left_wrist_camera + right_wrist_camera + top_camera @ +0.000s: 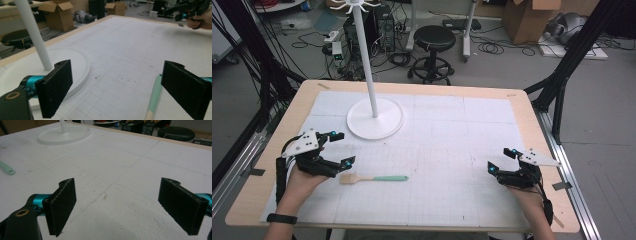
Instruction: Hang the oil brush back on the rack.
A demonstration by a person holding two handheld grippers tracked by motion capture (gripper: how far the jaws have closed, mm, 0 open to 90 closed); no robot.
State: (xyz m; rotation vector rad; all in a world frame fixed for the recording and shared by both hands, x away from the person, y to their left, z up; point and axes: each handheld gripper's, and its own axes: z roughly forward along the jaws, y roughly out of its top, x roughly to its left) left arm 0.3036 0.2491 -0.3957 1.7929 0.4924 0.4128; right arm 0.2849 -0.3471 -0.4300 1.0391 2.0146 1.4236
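Observation:
A brush with a mint-green handle and wooden head [373,178] lies flat on the white mat near the front left; its handle [154,98] runs beside the right jaw in the left gripper view, and its tip [7,169] shows at the left edge of the right gripper view. My left gripper [341,148] hovers open just left of the brush head, nothing between its jaws [116,92]. My right gripper [501,160] is open over bare mat at the front right [117,205], and shows far off as the other hand's gripper [190,11].
A white hanger stand with a round base [375,119] and a tall pole [365,55] stands at the back left of the mat [452,150]. Beyond the wooden table edge [412,86] are a black stool [433,50], cables and cardboard boxes [532,20].

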